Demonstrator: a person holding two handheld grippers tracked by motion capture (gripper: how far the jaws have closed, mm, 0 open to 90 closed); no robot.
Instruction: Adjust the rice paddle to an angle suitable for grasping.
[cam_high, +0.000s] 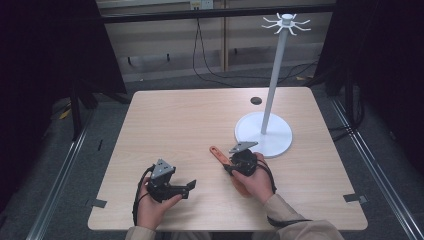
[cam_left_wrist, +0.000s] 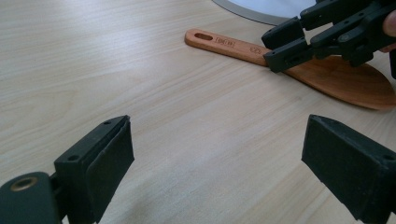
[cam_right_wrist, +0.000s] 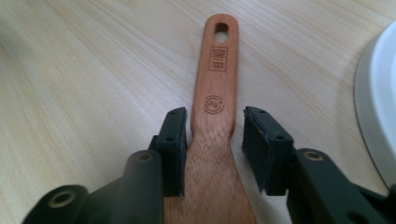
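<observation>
**Grasping a wooden spatula at the neck**

On the desk (cam_high: 180, 115), just in front of the white hanger stand's round base (cam_high: 280, 142), a wooden spatula (cam_right_wrist: 215, 93) lies flat. Its long axis runs diagonally in the high view: the handle end with the hanging hole points away from the person and toward their left, while the broad blade lies nearer the person, under the right hand (cam_high: 257, 182).

The right claw (cam_right_wrist: 212, 149) straddles the spatula where the handle widens into the blade. Its jaws stand apart, one on each side; the left pad appears to touch the wood's edge, and a gap remains at the other, so nothing is gripped yet.

The left claw (cam_left_wrist: 215, 163) hovers low over bare desk near the person's left, jaws spread wide and empty, facing the spatula from the side.

To do this step well, the right claw should probably be centred so both pads meet the edges squarely, then closed on the narrow neck rather than the widening blade, where the taper could squeeze the wood out. Keeping the pads low to the desk should give a fuller bite on the thin edges.
</observation>
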